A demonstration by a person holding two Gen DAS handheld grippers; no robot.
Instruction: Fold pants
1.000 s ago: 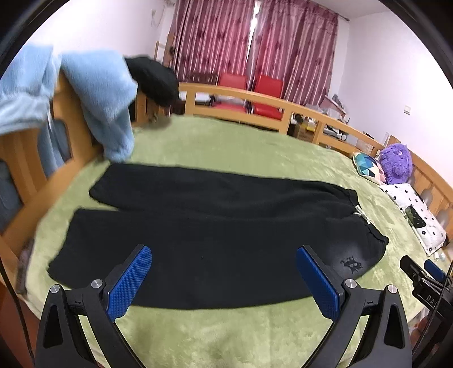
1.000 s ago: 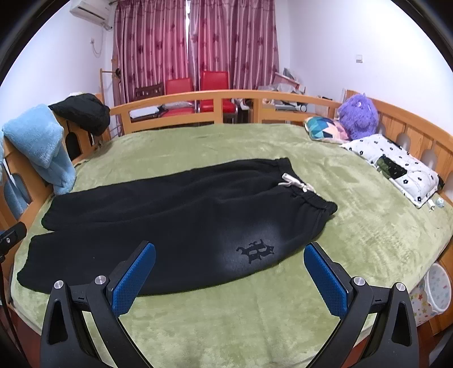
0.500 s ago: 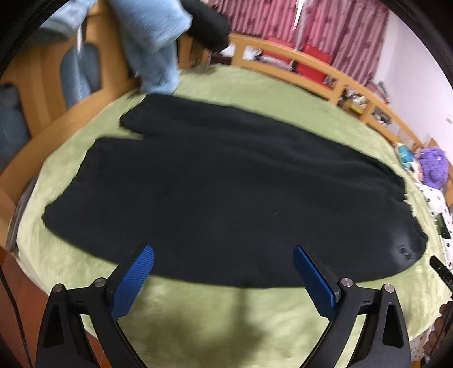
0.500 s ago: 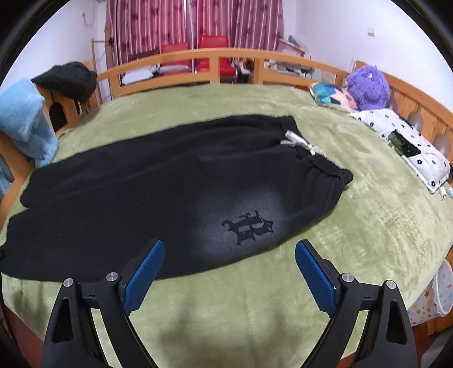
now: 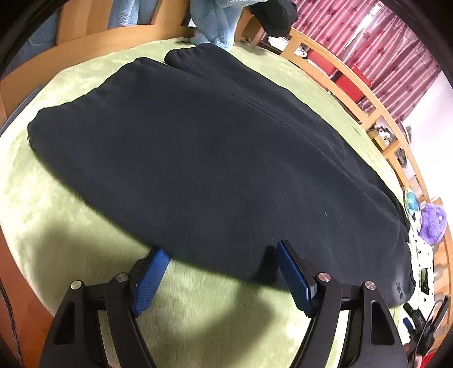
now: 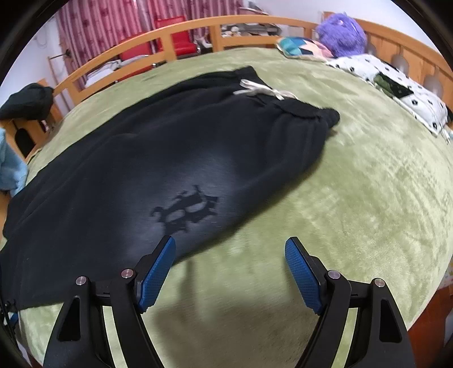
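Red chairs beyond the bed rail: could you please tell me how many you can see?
2. In the right wrist view, one red chair sits behind the wooden rail at left, and the other red chair beside it to the right. More may be hidden.

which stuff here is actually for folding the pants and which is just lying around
For the job:
- black fleece pants with a white drawstring, spread flat
- left gripper, open
- right gripper, open

Lying about:
- purple plush toy
- white patterned pillow
- light blue fleece blanket on the bed frame
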